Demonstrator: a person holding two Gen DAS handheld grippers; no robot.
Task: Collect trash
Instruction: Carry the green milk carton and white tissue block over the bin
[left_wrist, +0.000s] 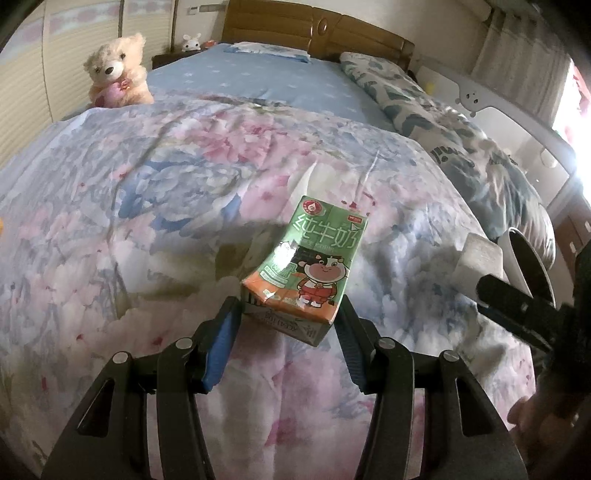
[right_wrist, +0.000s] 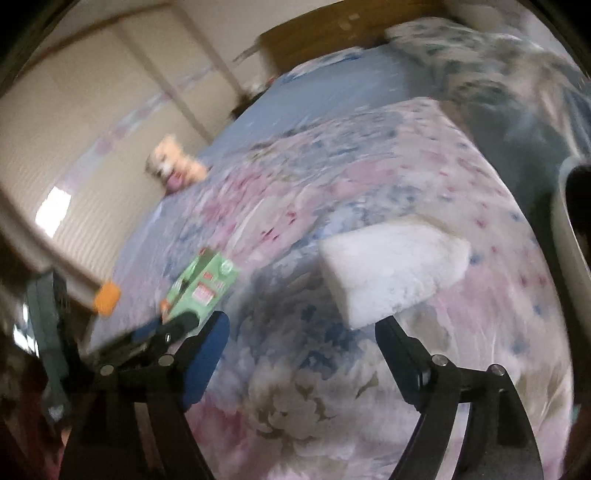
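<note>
Now the left gripper (left_wrist: 286, 328) clamps the near end of the milk carton (left_wrist: 314, 264) above the floral quilt (left_wrist: 147, 192); the right gripper (right_wrist: 301, 354) gapes, the white foam block (right_wrist: 391, 273) just beyond its tips; advance squarely, then close around its middle.

The right claw (right_wrist: 301, 343) stood wide open above the floral quilt (right_wrist: 369, 184), a white block (right_wrist: 393, 271) just past its fingertips, touching neither pad as far as the blur allowed. To the left, the left claw (right_wrist: 177, 325) gripped a green carton (right_wrist: 201, 284). A white bin (right_wrist: 569, 236) sat at the right edge, and a teddy (right_wrist: 175, 166) sat far back.
</note>
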